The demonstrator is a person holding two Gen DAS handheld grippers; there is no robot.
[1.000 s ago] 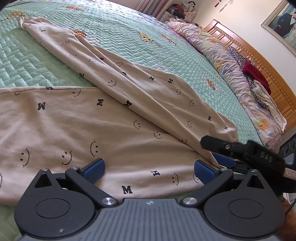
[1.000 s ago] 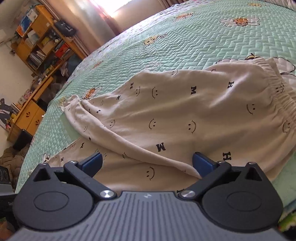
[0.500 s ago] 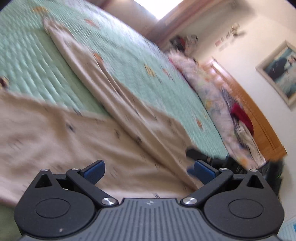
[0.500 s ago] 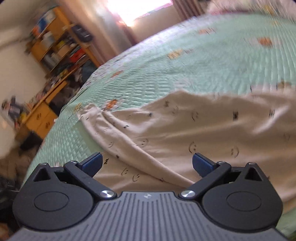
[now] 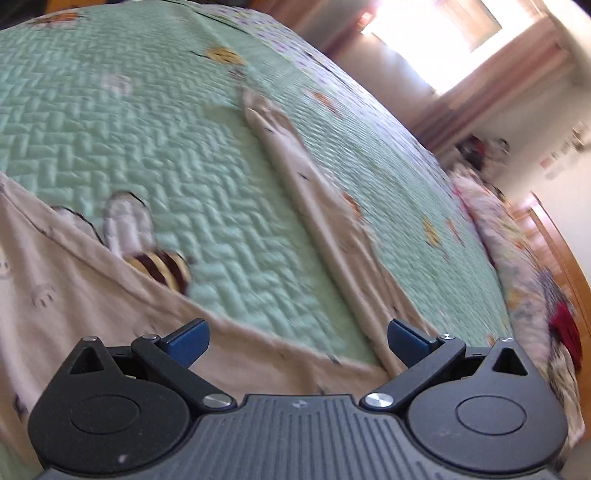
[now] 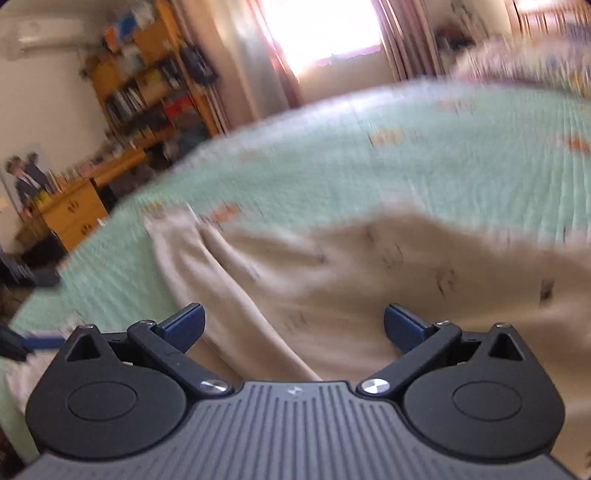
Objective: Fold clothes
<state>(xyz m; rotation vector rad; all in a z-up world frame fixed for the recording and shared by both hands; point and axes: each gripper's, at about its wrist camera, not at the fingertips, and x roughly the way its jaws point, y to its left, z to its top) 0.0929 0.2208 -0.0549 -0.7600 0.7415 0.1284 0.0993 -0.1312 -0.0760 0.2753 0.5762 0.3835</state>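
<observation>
Beige trousers with a smiley-face print (image 5: 66,280) lie spread on the green quilted bedspread (image 5: 147,122). In the left wrist view one leg (image 5: 317,206) runs away from me toward the far side and the other part lies across the near edge. My left gripper (image 5: 297,338) is open and empty just above the near fabric. In the right wrist view the trousers (image 6: 351,277) fill the middle, blurred. My right gripper (image 6: 293,323) is open and empty above them.
A floral duvet and a red garment (image 5: 565,328) lie along the wooden headboard (image 5: 569,254) at the right. A wooden bookshelf and desk (image 6: 122,110) stand beyond the bed's far side, beside a bright window (image 6: 325,29).
Both grippers have swung and tilted upward and to the left, so more of the room shows. The trousers lie as before. Both jaws have stayed open.
</observation>
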